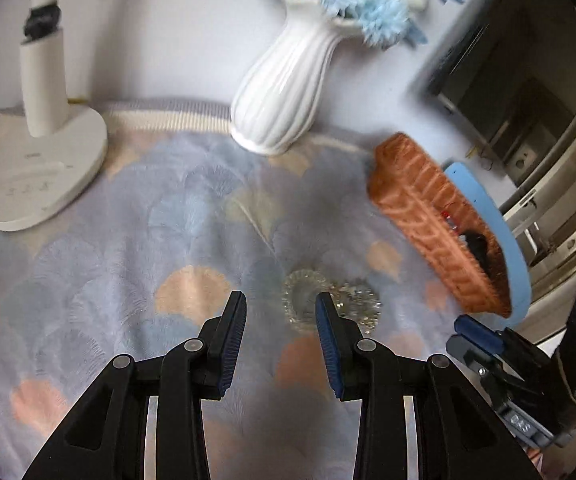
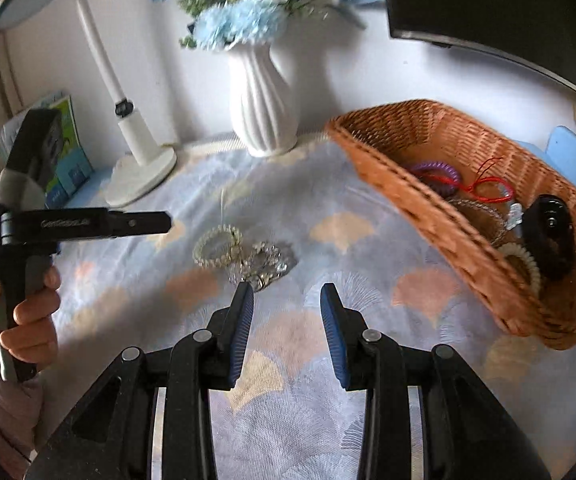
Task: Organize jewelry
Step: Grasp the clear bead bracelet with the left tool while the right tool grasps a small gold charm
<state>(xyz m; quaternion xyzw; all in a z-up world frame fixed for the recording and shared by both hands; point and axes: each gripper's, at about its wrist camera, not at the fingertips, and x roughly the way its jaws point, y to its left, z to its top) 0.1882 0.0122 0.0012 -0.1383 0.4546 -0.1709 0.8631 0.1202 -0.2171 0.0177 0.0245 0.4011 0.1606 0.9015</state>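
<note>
Woven orange wicker basket (image 2: pixel 468 216) already holds jewelry (bracelets, cords), so both hand-held grippers, left (image 1: pixel 280 308) and right (image 2: pixel 287 298), hover released and empty near the pearl bracelet (image 2: pixel 217 246) and rhinestone piece (image 2: pixel 263 264) on the surface (image 2: pixel 308 400).

Bracelets (image 2: pixel 243 256) lay on the cloth (image 2: pixel 328 392), basket (image 2: pixel 440 224) to their right, vase (image 2: pixel 265 108) behind, lamp (image 2: pixel 135 148) left.
</note>
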